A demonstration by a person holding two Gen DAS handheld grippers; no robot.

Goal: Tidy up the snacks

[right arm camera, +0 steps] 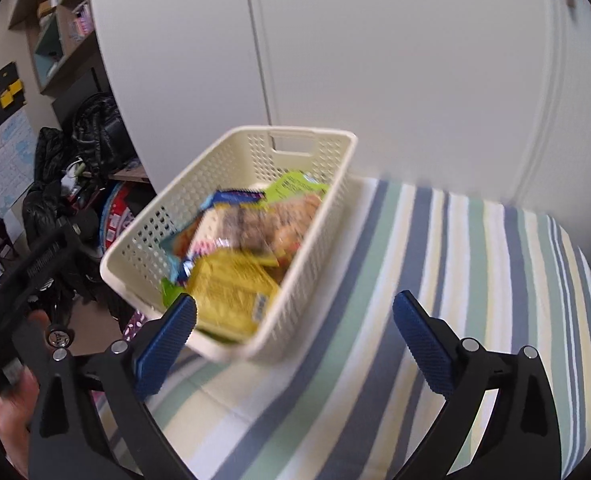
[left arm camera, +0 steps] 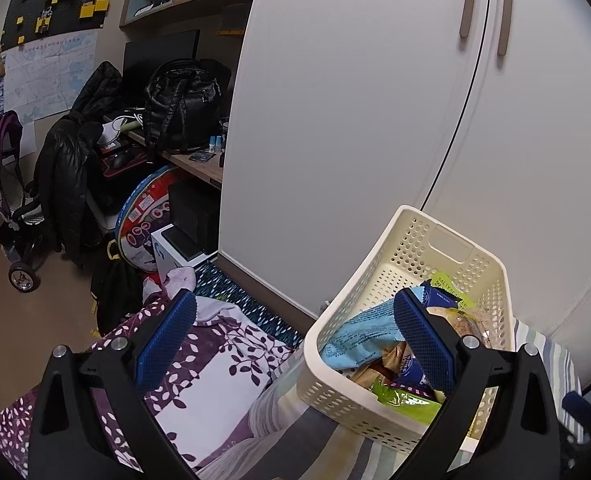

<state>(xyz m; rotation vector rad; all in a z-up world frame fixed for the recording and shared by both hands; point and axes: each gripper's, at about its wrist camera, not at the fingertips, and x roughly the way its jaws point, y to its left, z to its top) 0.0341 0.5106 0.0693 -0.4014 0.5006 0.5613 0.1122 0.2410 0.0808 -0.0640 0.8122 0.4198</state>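
Grippers: left gripper (left arm camera: 295, 344) wide apart, empty, its right finger over the basket's near corner; right gripper (right arm camera: 294, 342) wide apart, empty, above the bedding.
Wardrobe (left arm camera: 375, 120): white doors directly behind basket.
Striped bedding (right arm camera: 455, 280): under basket.
Basket (right arm camera: 231, 152): cream, perforated, on the bedding's edge.
Snacks (right arm camera: 231, 292): packets piled inside basket, blurred.
Floral blanket (left arm camera: 199, 372): left of basket.

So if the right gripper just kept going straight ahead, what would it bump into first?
Probably the near end of the cream basket, which sits between its open jaws' line and the snacks; depth is hard to judge, and the picture is blurred.
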